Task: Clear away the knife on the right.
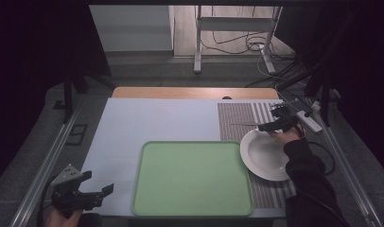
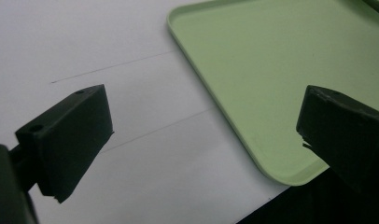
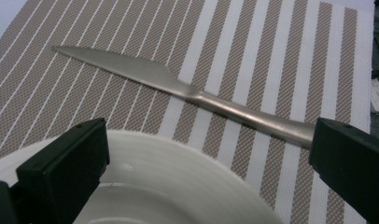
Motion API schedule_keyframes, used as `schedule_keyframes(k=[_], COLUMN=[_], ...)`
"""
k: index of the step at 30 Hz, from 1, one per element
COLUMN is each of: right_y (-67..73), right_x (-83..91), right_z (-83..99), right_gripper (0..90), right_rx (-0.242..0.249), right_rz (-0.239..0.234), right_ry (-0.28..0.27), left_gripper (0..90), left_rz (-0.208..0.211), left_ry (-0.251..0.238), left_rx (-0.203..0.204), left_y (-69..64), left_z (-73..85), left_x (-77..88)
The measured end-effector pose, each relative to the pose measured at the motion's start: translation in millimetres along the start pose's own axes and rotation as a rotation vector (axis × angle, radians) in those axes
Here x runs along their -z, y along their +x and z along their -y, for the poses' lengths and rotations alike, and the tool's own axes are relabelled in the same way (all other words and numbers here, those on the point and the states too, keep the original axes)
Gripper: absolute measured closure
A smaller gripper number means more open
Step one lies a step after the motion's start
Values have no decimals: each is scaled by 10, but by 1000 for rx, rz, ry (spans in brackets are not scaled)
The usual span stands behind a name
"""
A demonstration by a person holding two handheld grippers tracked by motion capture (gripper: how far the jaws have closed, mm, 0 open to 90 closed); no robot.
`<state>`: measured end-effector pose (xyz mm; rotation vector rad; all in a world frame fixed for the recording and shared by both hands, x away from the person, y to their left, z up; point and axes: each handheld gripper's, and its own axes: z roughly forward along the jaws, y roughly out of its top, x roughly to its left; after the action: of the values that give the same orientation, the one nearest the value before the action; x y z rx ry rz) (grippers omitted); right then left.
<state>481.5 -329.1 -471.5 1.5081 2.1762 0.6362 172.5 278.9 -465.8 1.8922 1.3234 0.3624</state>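
High view. The right gripper (image 1: 276,124) sits at the far right of the table, over the striped placemat (image 1: 237,118), just past the far rim of the white plate (image 1: 266,156). A knife (image 1: 244,124) lies flat on the placemat, its blade pointing away from the jaws toward the table's middle and its handle end running in at the jaw tips. From here I cannot tell how wide the jaws stand. The left gripper (image 1: 96,189) is at the near left corner, held low over the white table sheet (image 1: 152,118), jaws spread with nothing between them. The green tray (image 1: 192,177) lies just ahead of its jaw tips, to their right.

Left gripper view. The left gripper (image 2: 201,135) has its jaws wide apart. Bare white sheet (image 2: 85,46) lies between and beyond them. The green tray (image 2: 271,70) starts past the gap and runs behind the right-hand jaw; its rounded near corner sits just inside that jaw.

Right gripper view. The right gripper (image 3: 211,154) has its jaws apart, holding nothing. The knife (image 3: 178,86) lies beyond the jaws on the striped placemat (image 3: 271,46), slanting across the gap, blade tip far off beyond the left-hand jaw, handle end running behind the tip of the right-hand jaw. Whether that jaw touches the handle, I cannot tell. The plate (image 3: 169,186) rim fills the space between the jaws, nearer than the knife.
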Motion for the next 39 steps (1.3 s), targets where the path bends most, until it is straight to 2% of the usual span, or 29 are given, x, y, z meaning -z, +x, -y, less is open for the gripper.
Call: schedule_keyframes(k=[8,11,13,14,15,19,20,21,22,26,33,38,39], right_y=[-90,-138,-173,-173,-222,-311,-311,-351,-363,-380,-403,-411,-409], right_x=[-107,-110,-116,-116,-132,-178,-178,-217,-237,-310,-494,-487,-473], right_z=[-47,-75,-89,-89,-104,-133,-133,-148,-154,-177,-196,-177,-171], right_gripper=[0,99,230,230,371,674,674,835,886,900,900,900,900], right_rx=[-24,-13,-9,-9,-10,-15,-15,-16,-14,-14,14,56,46], right_rz=[-3,-7,-1,-1,-1,-34,-34,-61,-68,-73,23,32,29], right_ry=[10,8,9,9,14,40,40,60,67,83,93,99,109], left_gripper=[33,33,33,33,33,33,33,34,34,34,34,34,34], left_rz=[3,2,2,2,2,2,2,3,3,3,5,8,8], left_ry=[-1,1,3,3,2,2,2,2,2,2,2,-1,0], left_rx=[-1,-5,-5,-5,-4,-4,-4,-4,-4,-4,-3,-1,-2], left_y=[0,-3,-3,-3,-3,-3,-3,-3,-3,-2,1,5,4], left_z=[0,0,-1,-1,-1,-2,-2,-2,-2,-1,-2,1,1], left_x=[0,-1,-3,-3,-2,-3,-3,-4,-4,-4,-4,-2,-1])
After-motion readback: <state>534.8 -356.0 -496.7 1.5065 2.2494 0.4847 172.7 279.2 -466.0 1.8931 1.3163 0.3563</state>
